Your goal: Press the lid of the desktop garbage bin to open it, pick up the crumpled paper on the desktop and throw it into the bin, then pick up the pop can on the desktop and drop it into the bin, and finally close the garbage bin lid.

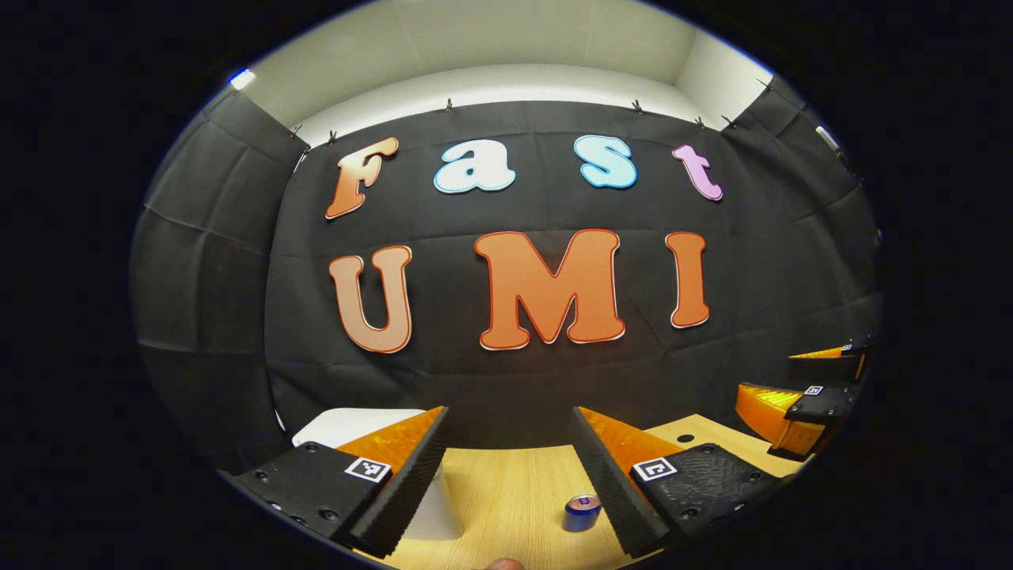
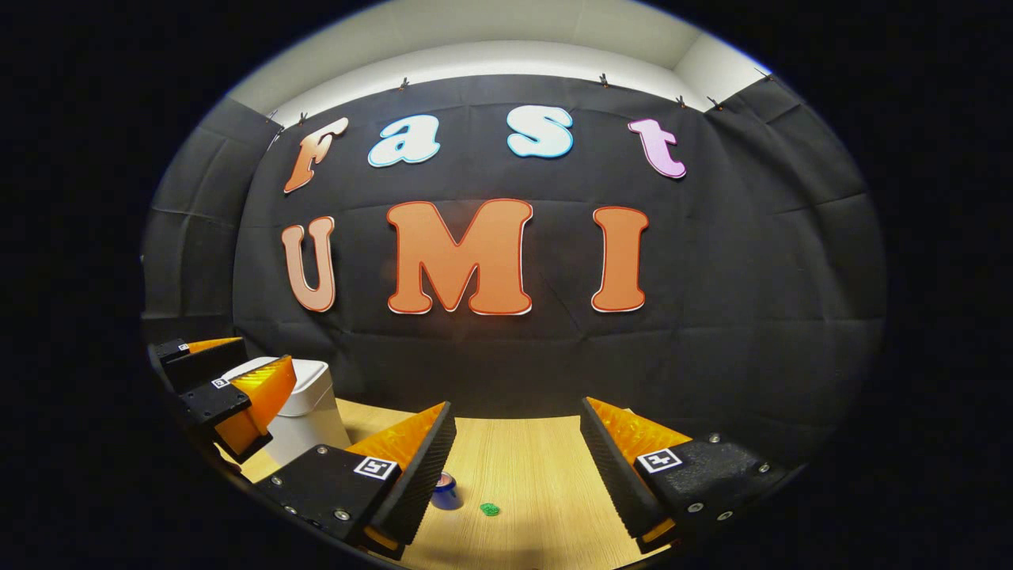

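Bin (image 2: pixel 310 412) at table's (image 2: pixel 522 467) far left, against the wall, lid down. Can (image 1: pixel 582 512) upright on open wood near the middle, just inside the left gripper's (image 1: pixel 510 467) right finger, well apart from bin. Small green scrap (image 2: pixel 490 509) just right of can. Left gripper jaws spread wide, holding nothing, raised above the table beside the bin. Right gripper (image 2: pixel 518 463) jaws likewise wide, empty, over bare wood with free room right of can.
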`<state>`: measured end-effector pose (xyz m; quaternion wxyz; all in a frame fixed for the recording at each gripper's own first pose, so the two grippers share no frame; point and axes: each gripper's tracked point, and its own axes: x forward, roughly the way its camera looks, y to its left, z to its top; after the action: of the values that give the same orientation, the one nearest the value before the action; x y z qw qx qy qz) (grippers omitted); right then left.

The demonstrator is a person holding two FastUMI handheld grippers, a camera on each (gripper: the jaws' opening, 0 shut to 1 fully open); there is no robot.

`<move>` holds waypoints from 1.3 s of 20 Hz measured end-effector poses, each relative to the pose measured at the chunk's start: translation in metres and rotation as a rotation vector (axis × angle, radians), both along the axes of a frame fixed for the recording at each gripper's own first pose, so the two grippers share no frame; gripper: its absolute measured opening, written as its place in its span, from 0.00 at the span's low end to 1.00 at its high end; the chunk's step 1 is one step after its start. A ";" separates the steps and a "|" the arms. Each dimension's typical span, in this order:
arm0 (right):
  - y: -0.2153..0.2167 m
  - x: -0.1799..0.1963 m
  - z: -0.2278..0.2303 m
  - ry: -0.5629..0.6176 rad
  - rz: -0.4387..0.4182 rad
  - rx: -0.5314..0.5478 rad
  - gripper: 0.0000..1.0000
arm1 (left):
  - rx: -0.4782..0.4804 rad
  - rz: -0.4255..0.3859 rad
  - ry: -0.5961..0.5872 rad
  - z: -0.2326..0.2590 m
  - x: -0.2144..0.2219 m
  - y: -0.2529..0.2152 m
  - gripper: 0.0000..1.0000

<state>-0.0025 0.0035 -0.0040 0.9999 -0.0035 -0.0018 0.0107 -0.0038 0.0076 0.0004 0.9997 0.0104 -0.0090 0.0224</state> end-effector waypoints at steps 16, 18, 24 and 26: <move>0.013 0.010 -0.010 0.029 0.018 -0.002 0.94 | -0.040 0.158 0.099 -0.009 0.030 0.097 0.00; 0.016 0.012 -0.012 0.036 0.023 -0.001 0.94 | -0.073 0.161 0.117 -0.007 0.044 0.115 0.00; 0.023 0.016 -0.019 0.056 0.033 -0.001 0.94 | -0.157 0.185 0.263 -0.015 0.084 0.179 0.00; 0.023 0.017 -0.022 0.065 0.031 0.003 0.94 | -0.127 0.189 0.373 -0.039 0.089 0.191 0.00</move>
<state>0.0143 0.0268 -0.0264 0.9992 -0.0014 0.0304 0.0265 0.0857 0.1985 -0.0390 0.9762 -0.0481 0.1783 0.1140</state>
